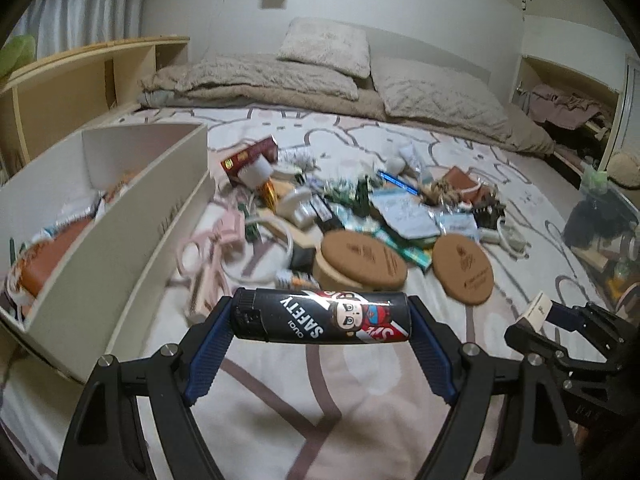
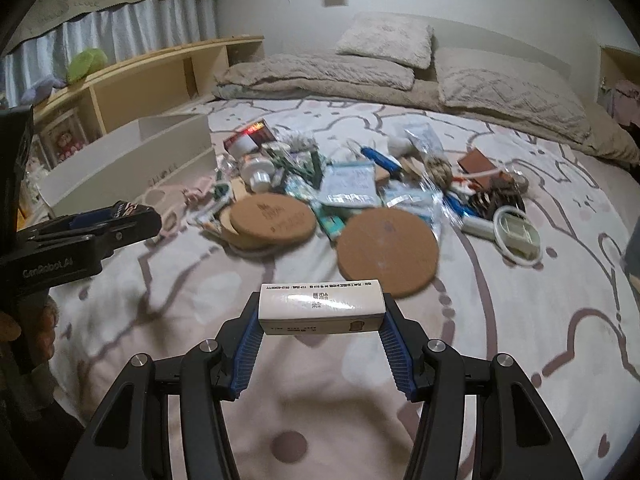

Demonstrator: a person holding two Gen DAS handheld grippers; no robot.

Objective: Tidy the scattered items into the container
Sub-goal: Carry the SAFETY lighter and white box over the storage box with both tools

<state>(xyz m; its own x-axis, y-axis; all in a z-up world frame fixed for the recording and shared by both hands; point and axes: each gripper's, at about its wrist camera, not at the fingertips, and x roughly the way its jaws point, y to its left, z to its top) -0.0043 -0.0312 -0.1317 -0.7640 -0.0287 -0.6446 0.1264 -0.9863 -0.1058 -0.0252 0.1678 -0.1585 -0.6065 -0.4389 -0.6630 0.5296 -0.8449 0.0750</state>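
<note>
My left gripper [image 1: 320,316] is shut on a black lighter [image 1: 322,315] with a cartoon print, held crosswise above the bedspread. My right gripper [image 2: 322,312] is shut on a small white box [image 2: 321,312], also held crosswise above the bed. The white divided container [image 1: 120,216] lies to the left, with several items inside; it also shows in the right wrist view [image 2: 132,160]. A pile of scattered items [image 1: 360,208] lies mid-bed, with round cork coasters [image 1: 364,258] [image 2: 387,254] at its near edge. The right gripper shows in the left wrist view [image 1: 552,316], and the left gripper in the right wrist view [image 2: 120,216].
Pillows and a folded beige blanket [image 1: 320,76] lie at the head of the bed. A wooden shelf [image 1: 80,80] runs along the left side. A cluttered side area [image 1: 600,224] sits off the bed's right edge. A white ring-shaped item [image 2: 518,236] lies right of the pile.
</note>
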